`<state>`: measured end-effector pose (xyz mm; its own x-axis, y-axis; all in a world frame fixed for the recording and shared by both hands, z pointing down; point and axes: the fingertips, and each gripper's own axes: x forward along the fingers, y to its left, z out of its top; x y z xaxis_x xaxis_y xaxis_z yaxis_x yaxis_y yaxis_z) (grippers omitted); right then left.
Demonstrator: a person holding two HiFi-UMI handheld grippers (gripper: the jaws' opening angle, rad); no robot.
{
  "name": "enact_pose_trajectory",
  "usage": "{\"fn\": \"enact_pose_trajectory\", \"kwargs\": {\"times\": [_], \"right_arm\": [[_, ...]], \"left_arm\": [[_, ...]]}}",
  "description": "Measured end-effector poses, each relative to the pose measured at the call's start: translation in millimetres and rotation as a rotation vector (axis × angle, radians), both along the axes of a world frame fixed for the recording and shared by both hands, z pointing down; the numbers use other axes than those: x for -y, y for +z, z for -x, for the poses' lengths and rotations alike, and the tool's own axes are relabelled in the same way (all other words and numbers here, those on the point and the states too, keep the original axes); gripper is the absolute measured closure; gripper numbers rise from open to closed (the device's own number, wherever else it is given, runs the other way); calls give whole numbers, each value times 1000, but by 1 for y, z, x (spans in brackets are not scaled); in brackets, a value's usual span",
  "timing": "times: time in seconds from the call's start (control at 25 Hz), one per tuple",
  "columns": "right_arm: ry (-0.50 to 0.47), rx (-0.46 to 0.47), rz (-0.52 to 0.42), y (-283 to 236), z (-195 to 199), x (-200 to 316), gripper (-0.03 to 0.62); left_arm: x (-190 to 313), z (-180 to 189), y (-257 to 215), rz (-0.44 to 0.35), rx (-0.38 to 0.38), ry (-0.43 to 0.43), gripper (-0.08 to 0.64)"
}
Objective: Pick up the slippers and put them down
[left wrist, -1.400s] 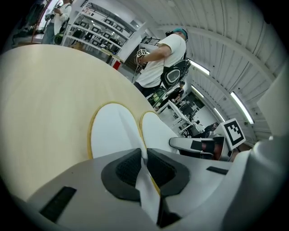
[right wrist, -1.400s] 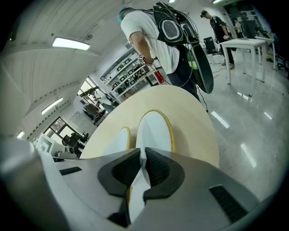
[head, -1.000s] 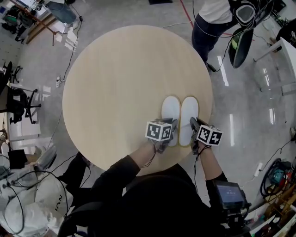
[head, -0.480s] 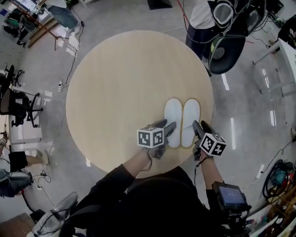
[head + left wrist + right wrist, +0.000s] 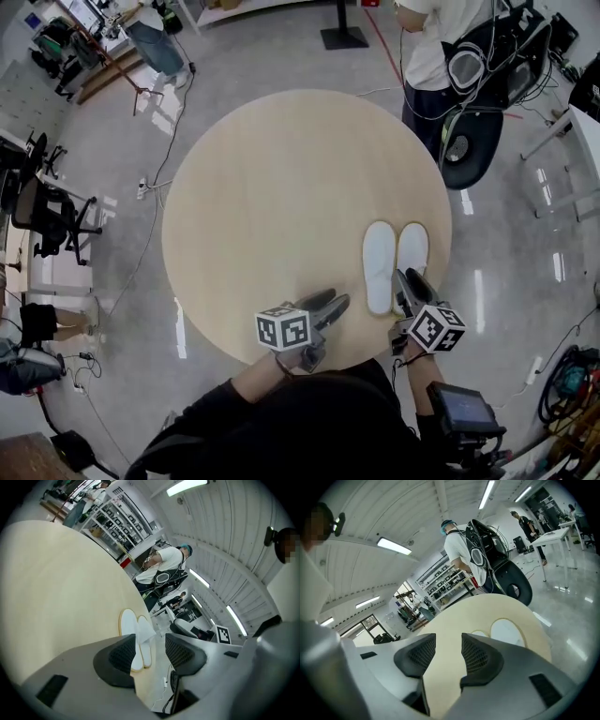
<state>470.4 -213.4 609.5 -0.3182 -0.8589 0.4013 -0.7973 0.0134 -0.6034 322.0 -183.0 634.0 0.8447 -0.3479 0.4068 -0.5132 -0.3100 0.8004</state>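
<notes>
Two white slippers with tan rims, the left slipper [image 5: 379, 267] and the right slipper [image 5: 412, 251], lie side by side on the round wooden table [image 5: 262, 187], near its right edge. My left gripper [image 5: 326, 304] hovers open over the table's near edge, left of the slippers and apart from them. In the left gripper view the pair [image 5: 127, 621] shows beyond the empty left gripper [image 5: 151, 648]. My right gripper [image 5: 410, 284] hangs just behind the slippers' heels. Its jaws are closing with nothing between them. The right gripper view shows one slipper [image 5: 506, 630] beyond the right gripper [image 5: 446, 651].
A person [image 5: 433, 42] with gear on the back stands past the table's far right, beside a black wheeled unit [image 5: 469, 141]. An office chair [image 5: 52, 216] and cables sit on the floor at left. A black stand base [image 5: 344, 37] is at the top.
Both grippers have opened, let go of the slippers and drawn back and up toward the near table edge. The left one also swung left. The slippers stay on the table.
</notes>
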Motion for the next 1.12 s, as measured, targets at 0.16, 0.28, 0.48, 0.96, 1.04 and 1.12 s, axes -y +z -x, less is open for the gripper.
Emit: {"fn": "enact_pose_trajectory", "kwargs": {"times": [0.16,0.28,0.48,0.96,1.04,1.12], "right_arm": [[-54,35,-38,-32,67,-4,432],[-86,48,-76,-56,110,-11,482],[-136,41,-112,-80,173,-31,561],[-113,-86,-130,-99,271,-108,563],[-118,-99,-103,-93,281,-115,566],[-133,-112,-96,-91,291,-116,568]], "left_arm": [[-8,50,-24,-27,-34,-17,350],[-5,83,-44,-61,-57,-40,351],[-1,134,-80,-152,-88,-46,351],[-53,226,-94,-262,-113,45,351],[-58,236,-85,-249,-113,49,351],[-61,247,-80,-236,-117,40,351]]}}
